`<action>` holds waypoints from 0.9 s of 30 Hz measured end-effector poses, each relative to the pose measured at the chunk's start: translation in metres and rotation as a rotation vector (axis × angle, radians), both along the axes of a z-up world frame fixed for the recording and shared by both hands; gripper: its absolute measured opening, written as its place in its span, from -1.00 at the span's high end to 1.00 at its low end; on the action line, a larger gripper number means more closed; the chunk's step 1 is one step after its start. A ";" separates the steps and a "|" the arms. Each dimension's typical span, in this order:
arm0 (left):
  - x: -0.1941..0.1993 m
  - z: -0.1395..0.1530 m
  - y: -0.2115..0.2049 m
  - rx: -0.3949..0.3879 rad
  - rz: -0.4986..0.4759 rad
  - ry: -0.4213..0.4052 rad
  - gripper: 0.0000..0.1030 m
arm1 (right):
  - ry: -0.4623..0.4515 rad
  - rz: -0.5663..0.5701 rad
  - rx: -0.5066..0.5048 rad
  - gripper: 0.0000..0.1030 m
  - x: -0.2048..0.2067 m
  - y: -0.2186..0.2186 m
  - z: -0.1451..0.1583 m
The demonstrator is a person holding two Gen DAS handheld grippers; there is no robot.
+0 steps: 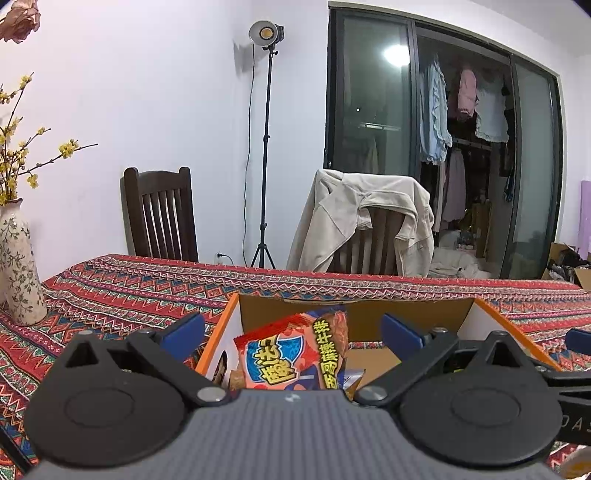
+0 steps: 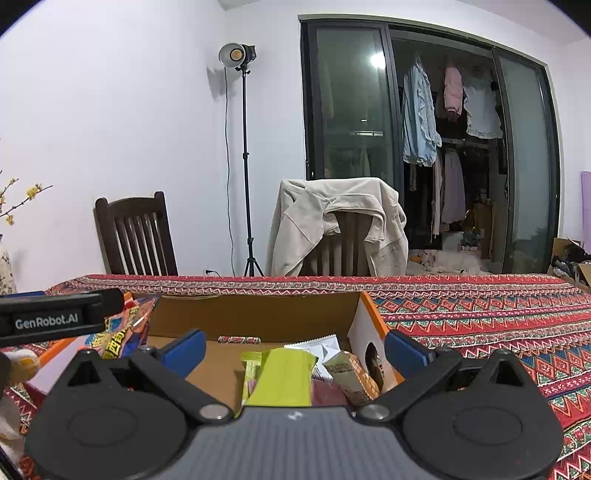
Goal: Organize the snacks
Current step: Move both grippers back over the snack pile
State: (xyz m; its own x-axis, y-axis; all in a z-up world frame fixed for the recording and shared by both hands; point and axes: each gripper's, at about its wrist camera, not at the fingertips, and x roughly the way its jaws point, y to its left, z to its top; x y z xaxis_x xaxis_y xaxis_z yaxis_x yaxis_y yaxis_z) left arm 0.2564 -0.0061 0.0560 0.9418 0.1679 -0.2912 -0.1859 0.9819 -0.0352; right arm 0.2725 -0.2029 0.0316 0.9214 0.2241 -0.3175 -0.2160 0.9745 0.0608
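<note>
Left wrist view: our left gripper (image 1: 291,334) hangs released over the red packet (image 1: 291,354) in the box (image 1: 221,328). Right gripper (image 2: 293,350) released too; next, we judge, fetch another snack.

A floral ceramic vase (image 1: 18,266) with yellow-blossomed branches (image 1: 22,147) stands at far left on the patterned red tablecloth (image 1: 122,291). Behind, left of centre, a dark wooden chair (image 1: 159,218); centre, a studio light (image 1: 265,34) on a tripod; right, a beige jacket (image 1: 362,225) draped over another chair, before glass sliding doors (image 1: 373,96) and hanging clothes (image 1: 436,114).

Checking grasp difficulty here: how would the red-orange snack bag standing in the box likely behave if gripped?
The red-orange snack bag looks puffy and crinkled, so probably light and yielding. Its glossy film may slip. It stands tilted in the cardboard box, so a nudge could topple it.
</note>
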 end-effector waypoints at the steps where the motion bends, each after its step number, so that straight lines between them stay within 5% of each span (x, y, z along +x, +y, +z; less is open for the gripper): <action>1: -0.002 0.002 0.000 -0.002 -0.003 -0.003 -1.00 | -0.002 0.001 0.001 -1.00 -0.001 0.000 0.001; 15: -0.024 0.030 0.009 -0.026 -0.031 -0.009 -1.00 | -0.002 0.015 -0.001 -1.00 -0.016 -0.005 0.023; 27: -0.073 0.018 0.036 0.000 -0.034 0.064 -1.00 | 0.022 0.032 -0.037 -1.00 -0.064 -0.027 0.019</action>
